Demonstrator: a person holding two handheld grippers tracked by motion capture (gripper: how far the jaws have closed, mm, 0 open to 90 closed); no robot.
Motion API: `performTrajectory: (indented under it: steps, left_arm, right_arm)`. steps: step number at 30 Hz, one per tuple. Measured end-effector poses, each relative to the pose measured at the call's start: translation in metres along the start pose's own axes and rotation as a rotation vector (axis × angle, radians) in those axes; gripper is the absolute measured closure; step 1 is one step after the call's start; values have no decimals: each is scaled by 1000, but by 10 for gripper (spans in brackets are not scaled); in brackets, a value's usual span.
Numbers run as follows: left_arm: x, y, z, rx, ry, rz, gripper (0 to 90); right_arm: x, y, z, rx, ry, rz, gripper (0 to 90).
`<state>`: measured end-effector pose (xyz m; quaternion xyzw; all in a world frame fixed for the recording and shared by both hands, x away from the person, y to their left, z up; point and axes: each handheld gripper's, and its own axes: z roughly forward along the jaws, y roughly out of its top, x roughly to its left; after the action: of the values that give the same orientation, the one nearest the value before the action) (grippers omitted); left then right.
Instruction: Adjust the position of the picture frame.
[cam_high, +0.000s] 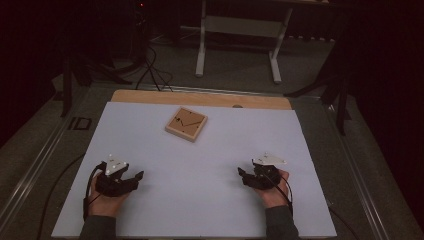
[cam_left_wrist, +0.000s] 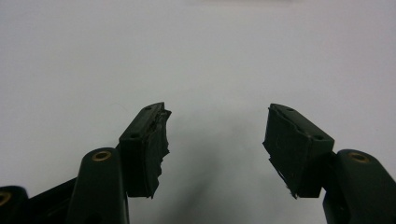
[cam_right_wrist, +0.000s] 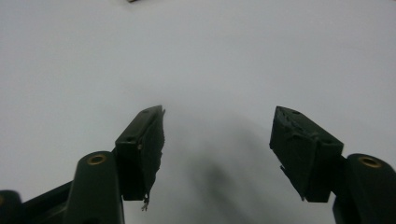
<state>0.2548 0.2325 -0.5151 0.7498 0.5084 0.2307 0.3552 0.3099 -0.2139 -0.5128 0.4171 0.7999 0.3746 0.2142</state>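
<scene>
A square wooden clock (cam_high: 186, 124) with thin black hands lies flat on the white sheet (cam_high: 200, 170), towards the far side, left of centre. My left gripper (cam_high: 134, 178) rests low over the near left of the sheet, held in a hand, its jaws pointing right. In the left gripper view its jaws (cam_left_wrist: 216, 140) stand wide apart with only bare sheet between them. My right gripper (cam_high: 242, 175) sits at the near right, pointing left, well short of the clock. Its jaws (cam_right_wrist: 217, 144) are also spread, with nothing between them.
The sheet covers a wooden tabletop (cam_high: 200, 98) whose far edge shows as a tan strip. Beyond it stand a white table frame (cam_high: 237, 35) and dark stands with cables on the floor. Metal rails (cam_high: 45, 150) run along both sides.
</scene>
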Motion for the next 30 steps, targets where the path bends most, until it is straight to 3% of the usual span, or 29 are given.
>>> performTrajectory:
  steps: [30]
  left_arm:
    - [5, 0, -4, -10, -10, -6, 360]
  right_arm:
    - [18, 10, -3, -61, 23, -37, 462]
